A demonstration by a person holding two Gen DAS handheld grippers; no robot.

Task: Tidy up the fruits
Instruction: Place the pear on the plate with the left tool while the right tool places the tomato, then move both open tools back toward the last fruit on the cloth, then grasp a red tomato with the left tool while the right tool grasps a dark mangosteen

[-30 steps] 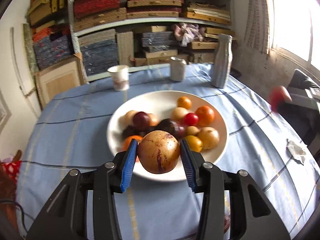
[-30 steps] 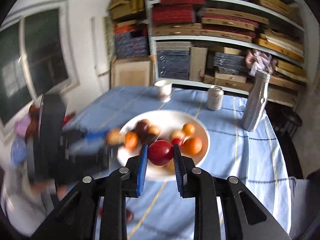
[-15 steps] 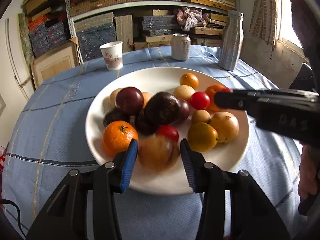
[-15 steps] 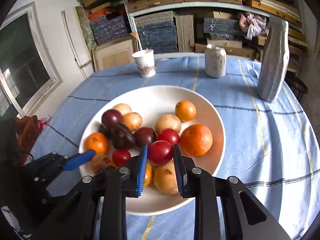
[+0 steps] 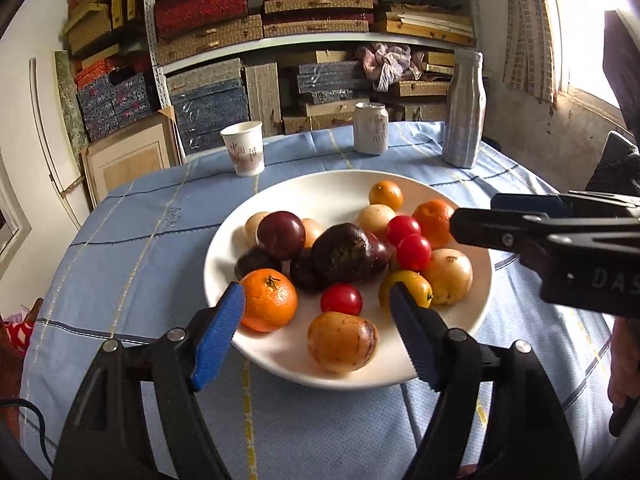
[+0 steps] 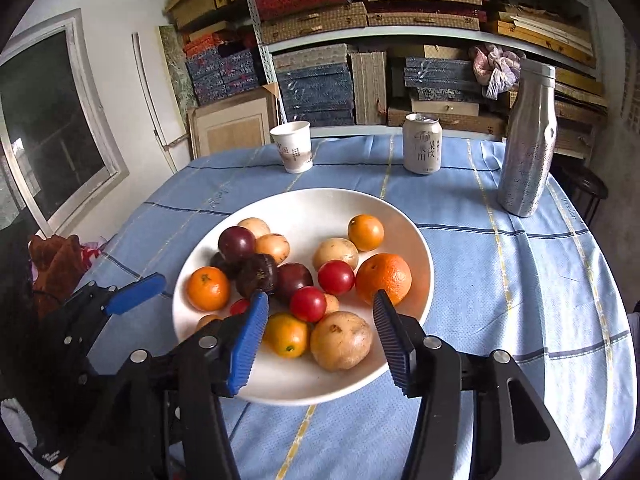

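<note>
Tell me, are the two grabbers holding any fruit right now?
No. The left gripper and right gripper have just been opening; neither grips anything. The speckled yellow fruit and red fruit lie loose on the white plate.

A white plate [image 6: 404, 216] holds orange, red, dark purple and tan-yellow fruits [image 6: 336, 277] on a light blue tablecloth [image 6: 520, 272] crossed by thin navy and yellow lines, beside a speckled silver bottle [image 6: 526, 148].

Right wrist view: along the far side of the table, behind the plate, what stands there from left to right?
White paper cup → pale drinks can with dark printed characters → tall silver textured bottle.
</note>
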